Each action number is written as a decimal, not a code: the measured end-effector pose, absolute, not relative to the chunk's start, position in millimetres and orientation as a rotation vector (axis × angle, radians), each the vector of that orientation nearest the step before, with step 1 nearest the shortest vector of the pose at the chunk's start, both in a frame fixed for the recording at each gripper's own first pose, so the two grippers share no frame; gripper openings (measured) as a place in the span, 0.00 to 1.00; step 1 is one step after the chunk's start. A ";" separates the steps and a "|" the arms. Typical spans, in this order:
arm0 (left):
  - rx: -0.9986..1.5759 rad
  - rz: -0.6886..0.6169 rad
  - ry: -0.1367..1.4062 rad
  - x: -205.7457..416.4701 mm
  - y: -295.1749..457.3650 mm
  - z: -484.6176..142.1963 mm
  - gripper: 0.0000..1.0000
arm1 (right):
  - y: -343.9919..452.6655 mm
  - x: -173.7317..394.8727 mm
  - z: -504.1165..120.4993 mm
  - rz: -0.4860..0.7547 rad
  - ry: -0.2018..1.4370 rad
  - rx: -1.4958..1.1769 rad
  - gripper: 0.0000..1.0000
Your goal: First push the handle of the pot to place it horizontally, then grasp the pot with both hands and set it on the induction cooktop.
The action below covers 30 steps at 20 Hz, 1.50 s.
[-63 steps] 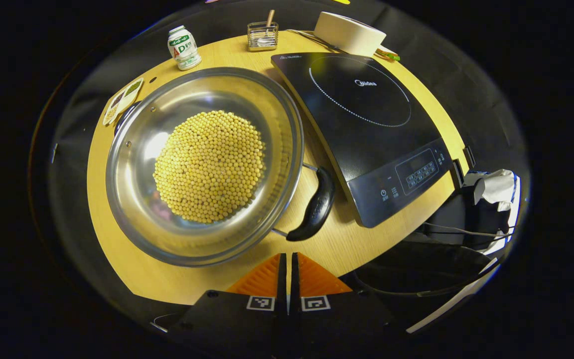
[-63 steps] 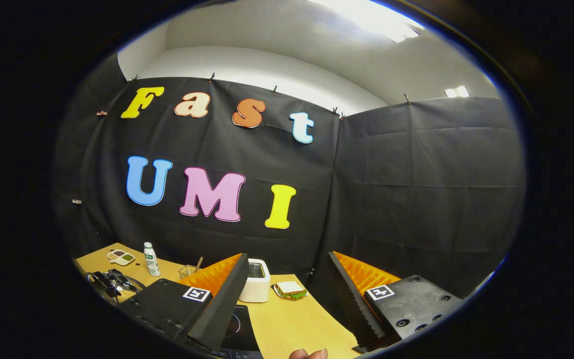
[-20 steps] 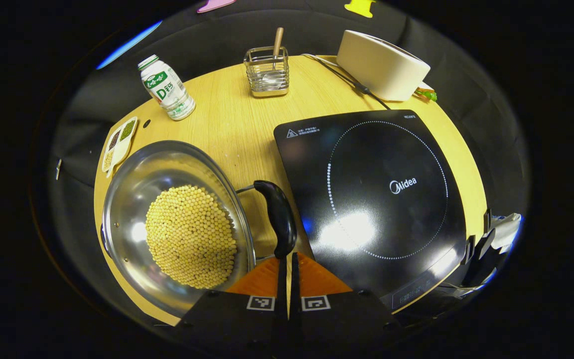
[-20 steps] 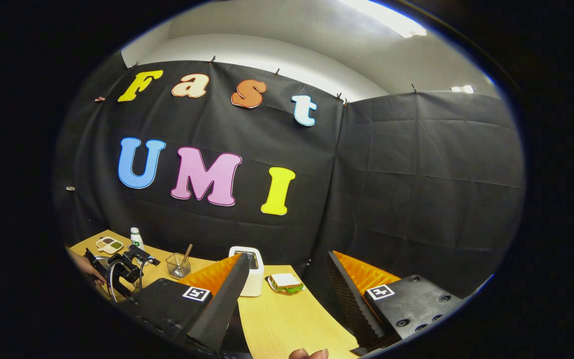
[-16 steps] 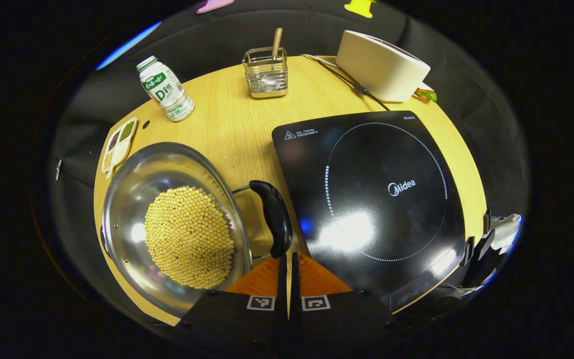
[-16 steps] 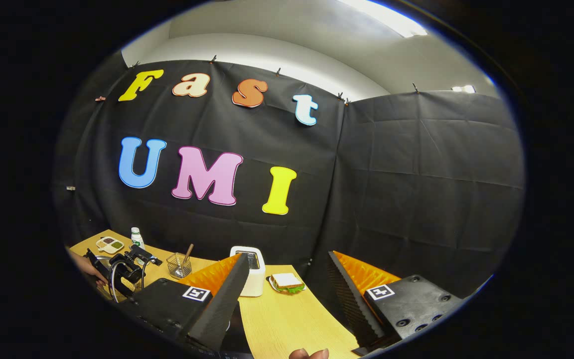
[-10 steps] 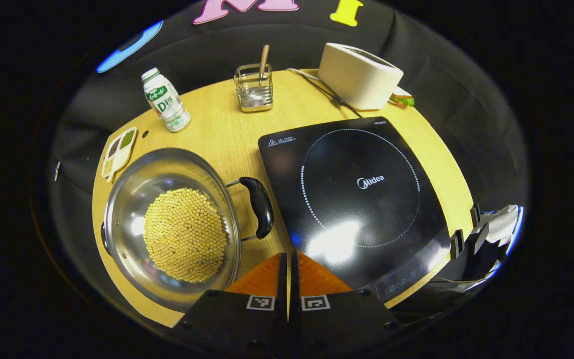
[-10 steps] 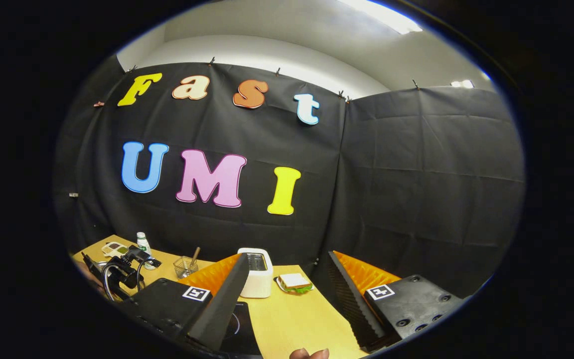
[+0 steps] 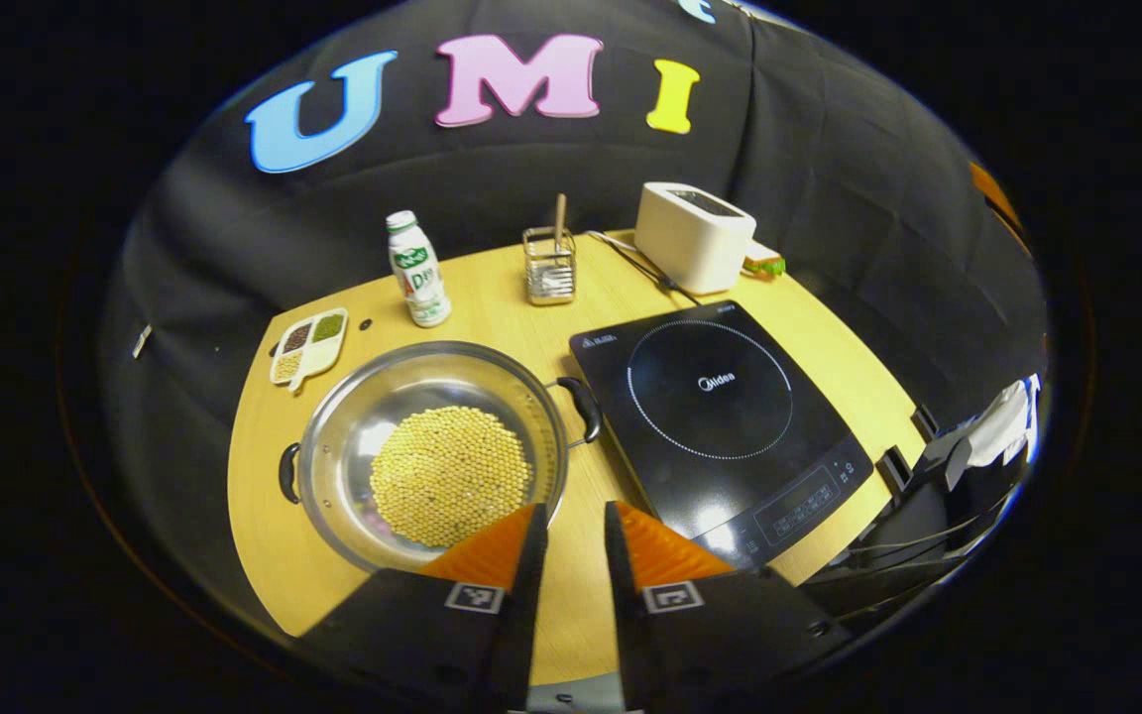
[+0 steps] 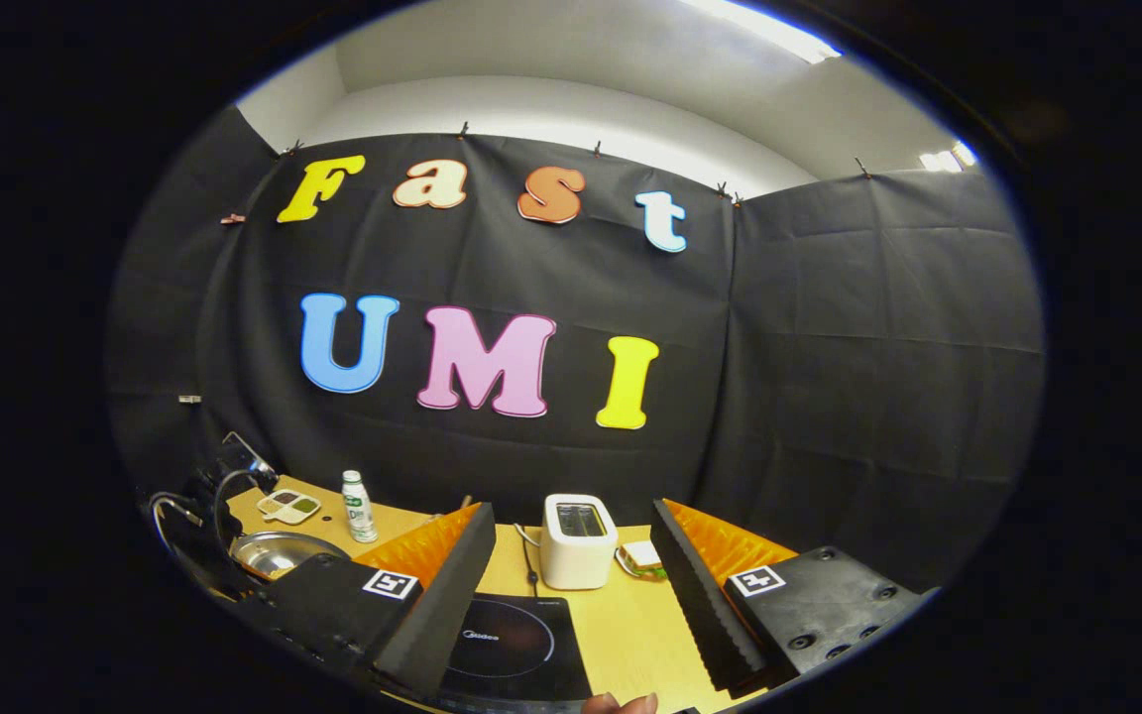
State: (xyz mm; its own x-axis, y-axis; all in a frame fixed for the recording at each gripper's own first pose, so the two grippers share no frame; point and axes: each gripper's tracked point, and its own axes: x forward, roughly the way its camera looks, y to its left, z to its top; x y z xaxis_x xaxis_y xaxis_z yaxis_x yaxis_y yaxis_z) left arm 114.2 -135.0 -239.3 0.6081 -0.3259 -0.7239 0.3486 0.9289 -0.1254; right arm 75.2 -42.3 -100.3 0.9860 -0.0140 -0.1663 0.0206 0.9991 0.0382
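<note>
Left gripper [image 9: 571,516] has withdrawn upward from the pot handle [image 9: 586,409], its jaws now slightly parted.

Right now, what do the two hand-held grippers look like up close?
Each hand-held gripper, left and right, has two wedge-shaped fingers with ribbed inner faces on black housings, each housing bearing a square black-and-white marker. Screw heads dot the right one's housing.

sharp fisheye views, ceiling light [image 10: 769,30] overhead, edges bent.
</note>
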 end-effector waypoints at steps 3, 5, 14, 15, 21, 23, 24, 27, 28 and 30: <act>-0.013 -0.329 0.731 106.7 -92.9 -221.2 0.55 | -9.1 63.1 -96.7 0.028 0.172 0.034 0.98; 0.001 -0.273 0.660 104.3 -59.8 -208.6 0.64 | 12.2 56.2 -94.4 0.054 0.174 0.032 0.98; -0.048 -0.158 0.509 88.7 35.6 -190.2 0.89 | 88.2 45.7 -109.4 0.156 0.217 0.035 0.98; -0.061 -0.153 0.521 89.5 42.3 -196.0 0.89 | 99.0 46.8 -118.2 0.182 0.238 0.038 0.98; -0.143 -0.140 0.597 113.3 79.6 -239.7 0.89 | 151.0 67.0 -176.4 0.302 0.405 0.129 0.98; -0.150 -0.126 0.613 125.0 91.6 -252.3 0.89 | 160.1 76.4 -200.5 0.305 0.474 0.160 0.98; -0.148 -0.127 0.627 130.2 95.2 -259.9 0.89 | 163.5 81.8 -213.1 0.306 0.507 0.167 0.98; -0.160 -0.136 0.676 148.6 100.8 -281.3 0.90 | 181.5 91.3 -253.2 0.329 0.612 0.149 0.98; -0.174 -0.141 0.698 153.0 100.0 -288.7 0.90 | 189.9 93.2 -265.4 0.345 0.642 0.149 0.98; -0.196 -0.147 0.741 167.5 99.6 -308.1 0.89 | 202.4 95.9 -287.0 0.370 0.698 0.160 0.99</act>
